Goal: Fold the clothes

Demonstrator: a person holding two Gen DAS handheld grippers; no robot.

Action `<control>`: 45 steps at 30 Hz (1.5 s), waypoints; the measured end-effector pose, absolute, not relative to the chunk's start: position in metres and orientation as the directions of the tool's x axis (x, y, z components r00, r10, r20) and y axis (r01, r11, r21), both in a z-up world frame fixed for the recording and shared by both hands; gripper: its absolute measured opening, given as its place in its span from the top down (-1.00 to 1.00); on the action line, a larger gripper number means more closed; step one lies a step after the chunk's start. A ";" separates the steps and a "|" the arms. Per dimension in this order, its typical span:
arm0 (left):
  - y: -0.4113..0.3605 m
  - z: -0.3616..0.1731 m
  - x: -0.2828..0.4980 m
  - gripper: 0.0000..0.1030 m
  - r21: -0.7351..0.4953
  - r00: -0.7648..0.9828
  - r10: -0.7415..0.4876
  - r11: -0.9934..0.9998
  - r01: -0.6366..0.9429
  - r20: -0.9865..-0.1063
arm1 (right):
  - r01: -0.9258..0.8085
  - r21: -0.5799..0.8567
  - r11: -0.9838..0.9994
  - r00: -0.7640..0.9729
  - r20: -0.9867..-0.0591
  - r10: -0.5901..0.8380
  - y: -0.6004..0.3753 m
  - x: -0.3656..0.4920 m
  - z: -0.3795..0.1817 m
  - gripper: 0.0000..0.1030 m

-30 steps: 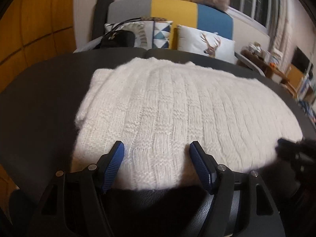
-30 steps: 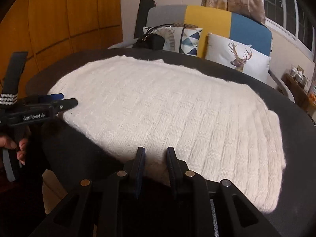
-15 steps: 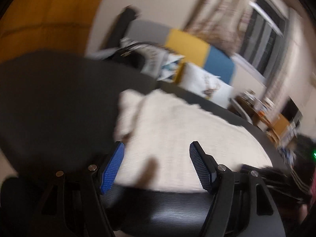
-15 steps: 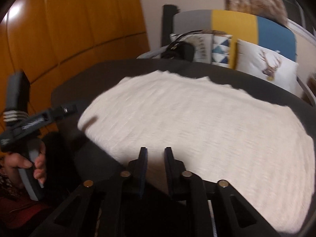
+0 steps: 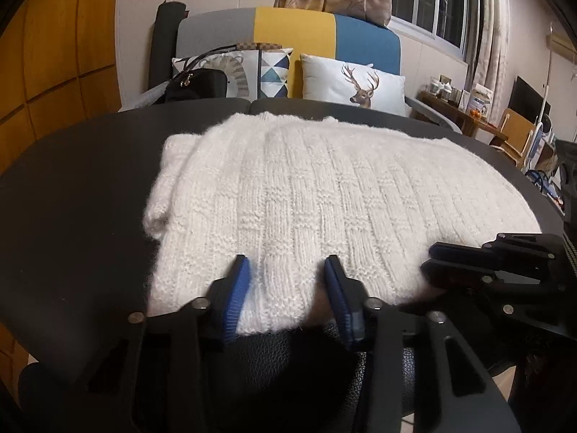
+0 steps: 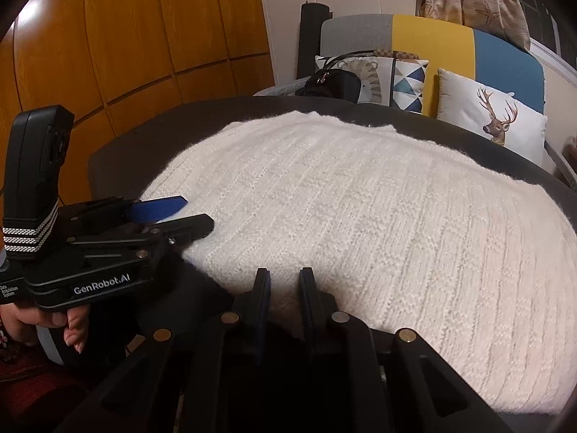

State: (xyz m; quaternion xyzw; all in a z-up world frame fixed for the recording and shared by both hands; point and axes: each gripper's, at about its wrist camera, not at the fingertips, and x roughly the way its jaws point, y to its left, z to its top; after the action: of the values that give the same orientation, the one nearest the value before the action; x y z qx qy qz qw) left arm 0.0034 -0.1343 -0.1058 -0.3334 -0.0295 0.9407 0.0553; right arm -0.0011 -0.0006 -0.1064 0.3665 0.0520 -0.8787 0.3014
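A white knitted sweater point(image 5: 324, 187) lies flat, folded in at its left side, on a dark round table point(image 5: 72, 198). My left gripper point(image 5: 286, 281) is at the sweater's near edge. Its jaws are closing, and the hem is bunched between the blue pads. In the right wrist view the sweater point(image 6: 360, 198) fills the middle, and the left gripper point(image 6: 198, 213) reaches in from the left over the edge. My right gripper point(image 6: 284, 281) is shut narrowly on the near hem further right. It also shows at the right of the left wrist view as the right gripper point(image 5: 429, 261).
A sofa point(image 5: 292, 25) in grey, yellow and blue stands behind the table with a deer cushion point(image 5: 353, 83) and a black bag point(image 5: 198, 84). A wooden wall point(image 6: 126, 36) is to the left. A person's hand point(image 6: 68, 328) holds the left gripper's handle. Shelves with clutter point(image 5: 468, 104) are far right.
The left wrist view swung away to the left and came back over the near hem, and the left jaws narrowed around the fabric. The right gripper slid nearer the left gripper, its jaws slightly tighter.
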 end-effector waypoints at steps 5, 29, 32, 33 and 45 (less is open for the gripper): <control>-0.152 -0.089 0.029 0.67 -0.164 -0.857 0.156 -0.983 -0.085 -0.492 | 0.513 0.138 -0.847 -0.604 -0.644 -0.470 0.022 0.005 -0.084 0.69; -0.057 -0.118 0.005 0.75 0.060 -0.749 0.182 -0.957 -0.284 -0.637 | 0.338 0.218 -0.916 -0.615 -0.685 -0.390 0.102 -0.006 -0.103 0.84; -0.062 -0.116 0.007 0.75 0.035 -0.750 0.204 -0.957 -0.289 -0.629 | 0.320 0.242 -0.916 -0.635 -0.663 -0.397 0.113 -0.002 -0.100 0.84; -0.062 -0.114 0.007 0.75 0.032 -0.752 0.209 -0.956 -0.293 -0.625 | 0.301 0.264 -0.916 -0.648 -0.649 -0.400 0.121 0.001 -0.097 0.84; -0.033 -0.121 -0.012 0.74 0.026 -0.735 0.257 -0.937 -0.349 -0.627 | -0.017 0.381 -0.925 -0.706 -0.659 -0.259 0.218 0.006 -0.118 1.00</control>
State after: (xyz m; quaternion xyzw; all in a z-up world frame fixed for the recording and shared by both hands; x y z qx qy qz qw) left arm -0.0118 -0.0331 -0.1211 -0.3253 0.0712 0.9287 0.1631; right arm 0.0058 0.2182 -0.1180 0.3776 -0.1824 -0.9054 0.0668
